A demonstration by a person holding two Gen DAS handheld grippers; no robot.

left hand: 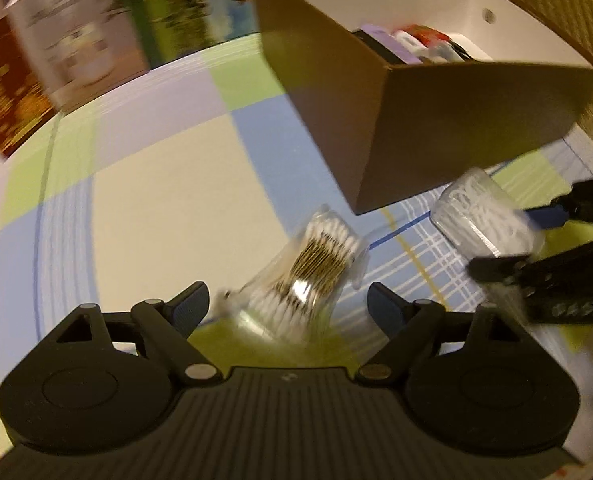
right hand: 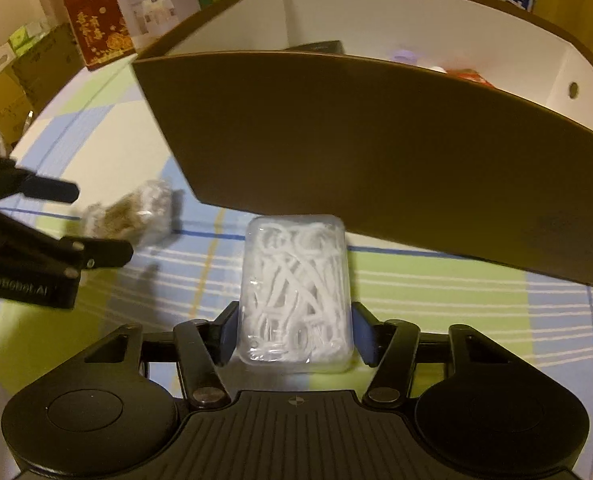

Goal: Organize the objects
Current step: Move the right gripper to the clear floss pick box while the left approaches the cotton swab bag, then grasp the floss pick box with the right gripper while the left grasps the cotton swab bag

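Right gripper [right hand: 292, 322] is clamped on a clear plastic case of white floss picks [right hand: 294, 292]: both blue pads press the case's long sides near its closer end. In the right wrist view the case sits just in front of the brown storage box [right hand: 376, 168], its far end close to the box's front wall. Can't tell if the case rests on the cloth or is lifted off it.

Left gripper [left hand: 286, 304] is spread wide, gripping nothing. A clear pack of cotton swabs [left hand: 304, 272] (white tips, tan sticks) lies between and just ahead of the fingertips [left hand: 194, 300], tilted. No pad touches it as far as the blurred left wrist view shows.

The swab pack is left of the floss case on the checked tablecloth [left hand: 156, 208], green, blue and cream squares. Both items are outside the box, near its closer corner. From the right wrist view the left gripper sits at far left, its fingers on either side of the swab pack.

Box interior is white with a round hole in the right wall. It already holds several items: a purple one, a red one, a white one, a dark one. Too small to name.

Behind the box: a red carton with gold print [right hand: 96, 36], a white product carton [right hand: 152, 8] beside it, and plain cardboard boxes [right hand: 4, 92] at far left.
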